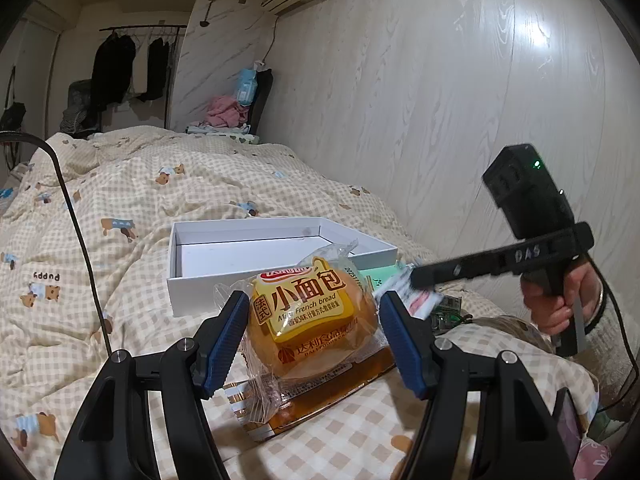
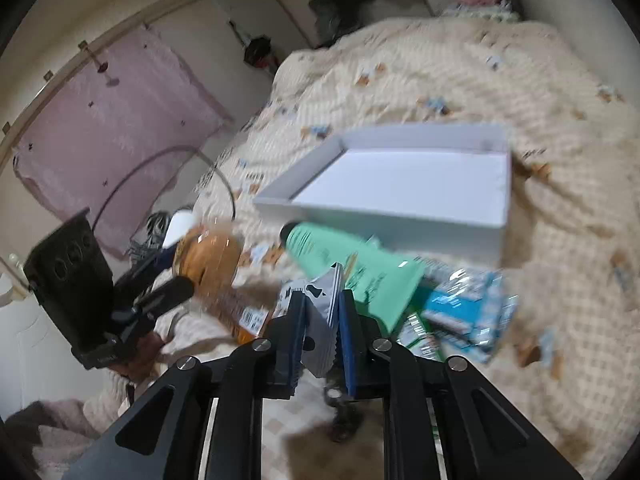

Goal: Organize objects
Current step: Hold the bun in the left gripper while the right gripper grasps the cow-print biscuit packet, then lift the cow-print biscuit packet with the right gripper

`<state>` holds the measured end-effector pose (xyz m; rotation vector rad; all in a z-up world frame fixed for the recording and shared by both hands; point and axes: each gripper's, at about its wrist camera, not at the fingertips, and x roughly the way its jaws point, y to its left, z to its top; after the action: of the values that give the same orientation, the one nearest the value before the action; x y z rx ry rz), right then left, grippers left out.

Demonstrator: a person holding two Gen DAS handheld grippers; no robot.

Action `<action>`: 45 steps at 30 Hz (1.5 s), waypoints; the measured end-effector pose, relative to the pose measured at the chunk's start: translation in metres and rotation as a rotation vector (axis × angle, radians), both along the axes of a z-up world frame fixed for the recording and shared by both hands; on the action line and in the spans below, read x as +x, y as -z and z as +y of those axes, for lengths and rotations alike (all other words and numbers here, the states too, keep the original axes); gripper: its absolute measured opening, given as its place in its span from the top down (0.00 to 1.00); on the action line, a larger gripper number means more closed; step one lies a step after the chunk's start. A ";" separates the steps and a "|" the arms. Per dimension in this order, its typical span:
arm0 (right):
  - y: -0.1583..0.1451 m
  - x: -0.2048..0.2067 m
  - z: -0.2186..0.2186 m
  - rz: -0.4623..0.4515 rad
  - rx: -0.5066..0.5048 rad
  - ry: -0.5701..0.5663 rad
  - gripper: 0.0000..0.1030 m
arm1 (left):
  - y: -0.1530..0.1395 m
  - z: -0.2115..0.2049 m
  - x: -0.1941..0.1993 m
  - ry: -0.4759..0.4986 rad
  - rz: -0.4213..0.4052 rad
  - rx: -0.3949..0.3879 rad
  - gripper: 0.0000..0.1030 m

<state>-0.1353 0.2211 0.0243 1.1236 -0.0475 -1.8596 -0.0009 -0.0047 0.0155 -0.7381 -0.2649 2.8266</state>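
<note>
My left gripper [image 1: 314,336] has its blue pads against the wrapper of a packaged mini French bread [image 1: 312,320] and holds it above a flat orange box [image 1: 320,396]. In the right wrist view the same bread [image 2: 208,256] shows at the left. My right gripper [image 2: 322,312] is shut on a thin white packet with black spots [image 2: 320,320]. Just beyond it lie a green tube [image 2: 340,260] and blue snack packets [image 2: 460,308]. An open white box [image 2: 400,184] sits empty on the quilt behind them. In the left wrist view this box [image 1: 280,276] is behind the bread.
Everything lies on a bed with a checked bear-print quilt [image 1: 140,200]. A pale wall [image 1: 440,100] runs along the right. A black cable [image 1: 76,220] crosses the quilt at the left. A person's hand [image 1: 560,300] holds the right gripper's handle. Clothes hang far back.
</note>
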 end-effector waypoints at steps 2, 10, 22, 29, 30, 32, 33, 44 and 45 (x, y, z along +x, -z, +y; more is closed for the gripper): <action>-0.010 -0.003 0.007 0.035 -0.003 0.030 0.83 | 0.000 0.002 0.000 -0.005 -0.004 -0.011 0.31; -0.028 -0.021 0.038 0.038 -0.056 0.200 0.83 | 0.002 0.007 -0.002 0.004 -0.013 -0.037 0.31; 0.009 0.007 0.048 0.015 0.051 0.140 0.83 | 0.003 0.006 -0.001 0.003 -0.015 -0.037 0.31; -0.003 0.023 0.048 0.216 0.161 0.070 0.69 | 0.003 0.006 -0.001 0.003 -0.018 -0.038 0.31; -0.006 0.023 0.047 0.239 0.168 0.059 0.59 | 0.003 0.006 -0.001 0.003 -0.018 -0.038 0.31; -0.008 0.023 0.041 0.270 0.165 0.013 0.55 | 0.003 0.006 -0.001 0.004 -0.018 -0.039 0.31; -0.009 0.025 0.036 0.275 0.167 -0.033 0.55 | 0.003 0.006 -0.001 0.004 -0.019 -0.039 0.31; 0.001 0.036 -0.021 0.456 0.352 -0.258 0.55 | 0.004 0.006 -0.002 0.006 -0.028 -0.041 0.31; 0.003 0.039 -0.026 0.491 0.385 -0.275 0.55 | 0.004 0.006 -0.002 0.006 -0.028 -0.041 0.31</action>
<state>-0.0967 0.1950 0.0212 0.8362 0.7352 -1.8835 -0.0031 0.0012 0.0118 -0.7856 -0.2093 2.8259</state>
